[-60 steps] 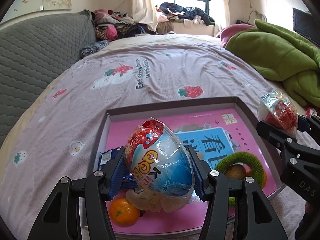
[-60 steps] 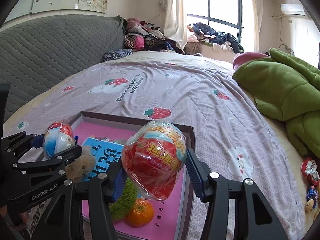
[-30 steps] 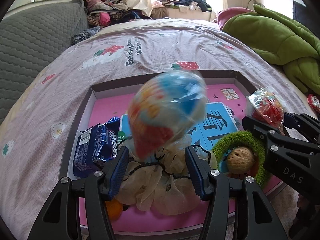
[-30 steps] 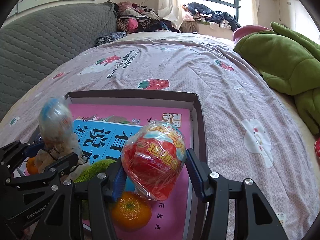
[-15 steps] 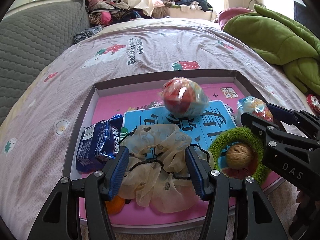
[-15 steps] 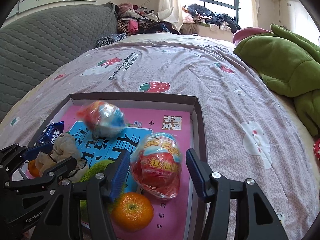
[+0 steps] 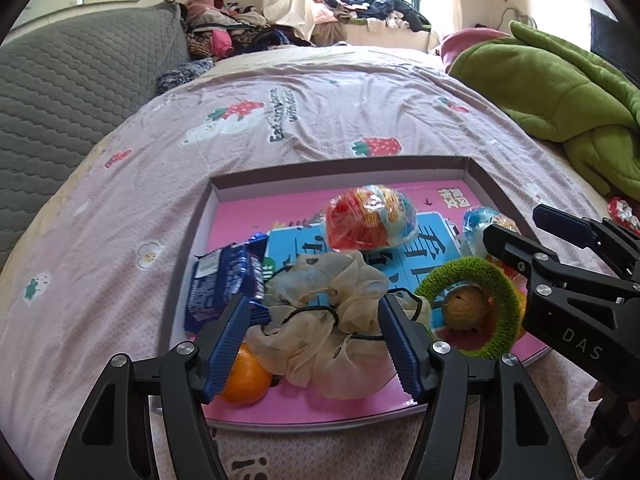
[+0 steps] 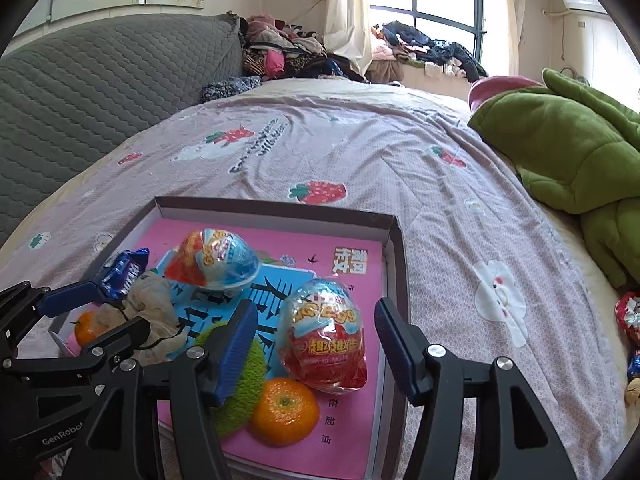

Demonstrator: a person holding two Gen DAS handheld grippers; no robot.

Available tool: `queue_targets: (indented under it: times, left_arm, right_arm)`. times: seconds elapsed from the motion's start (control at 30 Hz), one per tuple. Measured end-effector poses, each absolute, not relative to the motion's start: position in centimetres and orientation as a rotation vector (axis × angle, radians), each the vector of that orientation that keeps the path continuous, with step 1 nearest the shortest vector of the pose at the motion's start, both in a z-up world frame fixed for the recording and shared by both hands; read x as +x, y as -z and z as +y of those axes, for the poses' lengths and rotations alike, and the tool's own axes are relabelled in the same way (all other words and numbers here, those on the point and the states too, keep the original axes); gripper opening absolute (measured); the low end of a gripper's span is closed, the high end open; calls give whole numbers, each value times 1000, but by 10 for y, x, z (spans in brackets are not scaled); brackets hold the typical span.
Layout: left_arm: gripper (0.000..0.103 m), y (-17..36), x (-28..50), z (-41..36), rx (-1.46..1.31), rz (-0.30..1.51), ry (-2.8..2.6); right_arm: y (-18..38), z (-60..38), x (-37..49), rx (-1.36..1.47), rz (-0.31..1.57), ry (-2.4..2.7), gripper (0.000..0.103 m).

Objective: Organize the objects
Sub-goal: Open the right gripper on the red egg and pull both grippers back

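Note:
A shallow pink-lined box [image 7: 340, 168] lies on the bed. Two wrapped toy eggs rest in it: one [image 7: 370, 218] toward the far middle, the other [image 8: 326, 338] by the right wall. My left gripper [image 7: 314, 312] hovers over a cream scrunchie [image 7: 332, 280], its jaws opening with nothing gripped. My right gripper [image 8: 316, 312] has its jaws opening; the nearer egg lies between them on the box floor, clear of both pads.
The box also holds a blue snack packet [image 7: 224, 284], two oranges [image 7: 246, 376] [image 8: 286, 406] and a green knitted ring [image 7: 440, 276] around a walnut [image 7: 466, 306]. A green blanket [image 7: 560, 92] lies right, a grey headboard [image 7: 60, 92] left. Wrapped sweets [image 8: 630, 316] sit on the bedsheet.
Both grippers let go of their eggs. The left one's egg fell and rolled to the far middle of the box; the right one's settled by the right wall. Both grippers rose slightly.

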State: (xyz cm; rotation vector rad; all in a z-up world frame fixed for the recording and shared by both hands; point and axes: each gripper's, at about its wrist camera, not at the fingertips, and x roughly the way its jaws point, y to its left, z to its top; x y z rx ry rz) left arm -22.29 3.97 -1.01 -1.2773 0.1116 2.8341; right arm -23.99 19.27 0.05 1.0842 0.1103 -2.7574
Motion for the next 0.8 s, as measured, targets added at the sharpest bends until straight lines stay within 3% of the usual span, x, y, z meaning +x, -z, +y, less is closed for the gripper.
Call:
queue_targets:
  times: [0.8]
  left_arm:
    - [76,-74,-167,27,-1051,58,-2930]
  right_arm:
    - [-84,188,-169,814,68,2811,63]
